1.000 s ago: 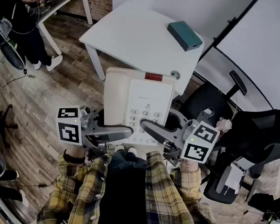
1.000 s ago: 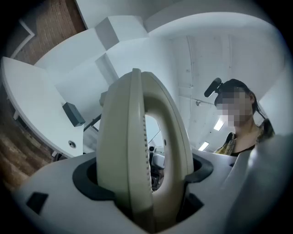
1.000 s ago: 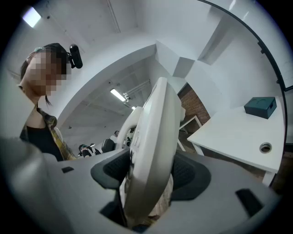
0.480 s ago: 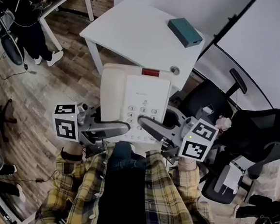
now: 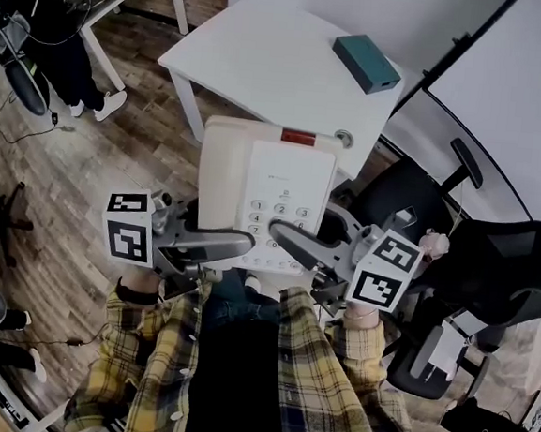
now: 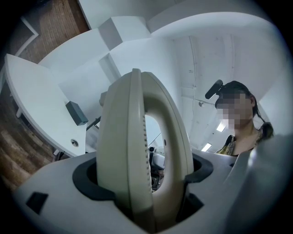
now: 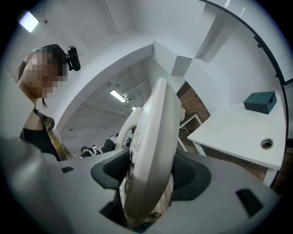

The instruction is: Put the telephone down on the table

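Cream-coloured and flat, the telephone (image 5: 264,200) is hanging in the air in the head view, not yet lying on anything. The left gripper (image 5: 213,245) is pinching its left side and the right gripper (image 5: 296,246) is pinching its right side, both at the end close to the person. The telephone's long side is pointing away from the person, toward the white counter (image 5: 255,68). Its far end is looking as if it is right at the counter's near corner. The counter is lying straight ahead, so I think both hands are going to have to carry the telephone forward together. Neither hand is nearer. A green box (image 5: 366,63) is sitting near the counter's far edge, well apart from the telephone.

The left gripper view is showing the handset side of the telephone (image 6: 137,151) standing up between the jaws, with both pads pressing on it. The counter (image 6: 32,96) is lying off to the left there.

The right gripper view is showing the telephone's thin edge (image 7: 153,155) squeezed between jaws that are standing wide. The counter (image 7: 238,132) is lying to the right and lower down. That is something the head view is not making plain, and it is making me think the telephone is being held higher than the counter top.
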A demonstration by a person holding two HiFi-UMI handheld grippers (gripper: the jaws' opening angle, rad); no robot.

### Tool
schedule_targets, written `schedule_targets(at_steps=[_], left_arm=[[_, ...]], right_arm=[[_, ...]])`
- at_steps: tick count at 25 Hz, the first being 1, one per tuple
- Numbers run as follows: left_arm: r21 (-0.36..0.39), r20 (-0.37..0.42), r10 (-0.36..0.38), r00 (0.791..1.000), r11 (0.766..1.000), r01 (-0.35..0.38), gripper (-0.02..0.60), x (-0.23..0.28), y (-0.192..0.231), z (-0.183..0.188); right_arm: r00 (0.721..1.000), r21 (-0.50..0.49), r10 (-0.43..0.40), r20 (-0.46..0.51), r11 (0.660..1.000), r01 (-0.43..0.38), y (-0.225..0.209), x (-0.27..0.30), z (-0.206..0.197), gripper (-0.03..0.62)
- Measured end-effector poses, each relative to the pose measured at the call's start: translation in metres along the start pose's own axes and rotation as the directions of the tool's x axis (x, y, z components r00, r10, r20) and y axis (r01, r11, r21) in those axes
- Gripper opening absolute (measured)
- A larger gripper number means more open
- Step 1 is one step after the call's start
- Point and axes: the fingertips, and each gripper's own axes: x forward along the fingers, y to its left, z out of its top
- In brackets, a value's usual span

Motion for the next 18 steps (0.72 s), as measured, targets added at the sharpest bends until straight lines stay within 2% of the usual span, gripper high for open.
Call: schedule_targets(at_steps=[10,18], left_arm=[[-0.017,-0.017,-0.011,1.000,1.000,0.010,0.434,-0.005,0.061,0.061],[-0.044,-0.041,-0.030,0.999,0.999,0.029,0.434,-0.025,0.124,0.130]], right_arm=[[1.000,0.015,-0.028,-0.004,0.999,0.028,-0.056,0.050,0.041,0.262],[0.998,0.038,-0.063,0.004,0.997,0.063,-0.108,0.117,0.083,0.264]])
